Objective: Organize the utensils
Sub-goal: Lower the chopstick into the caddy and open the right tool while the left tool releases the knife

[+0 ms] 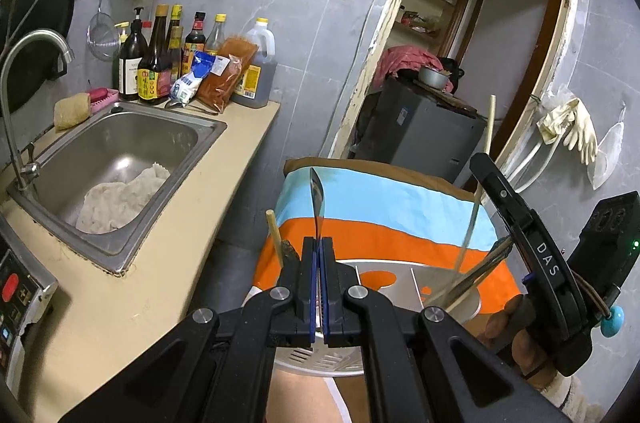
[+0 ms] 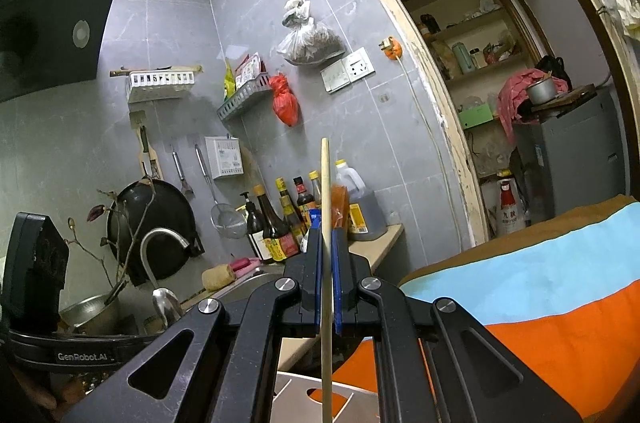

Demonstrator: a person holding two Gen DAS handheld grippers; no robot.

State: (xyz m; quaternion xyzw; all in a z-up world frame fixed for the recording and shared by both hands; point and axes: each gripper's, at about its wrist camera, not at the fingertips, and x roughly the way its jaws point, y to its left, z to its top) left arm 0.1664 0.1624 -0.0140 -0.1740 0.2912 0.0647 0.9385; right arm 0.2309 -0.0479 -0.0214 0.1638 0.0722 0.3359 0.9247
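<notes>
Both tongs are clamped on utensils. Left gripper has its blue-lined jaws pressed tight together on a metal spoon, whose bowl stands edge-on above the fingertips; the same spoon shows low on the left in the right wrist view, beside the black body of the left tool. Right gripper is squeezed on a single pale wooden chopstick, which runs nearly upright through the jaws, its tip above the fingers and its lower end passing down out of frame. From the left wrist view that chopstick rises above the right gripper. Below both tools sits a white slotted utensil holder on a cloth striped in blue and orange; another chopstick sticks up just left of the left fingers. Off to the left are the steel sink and a row of sauce bottles against the tiled wall
</notes>
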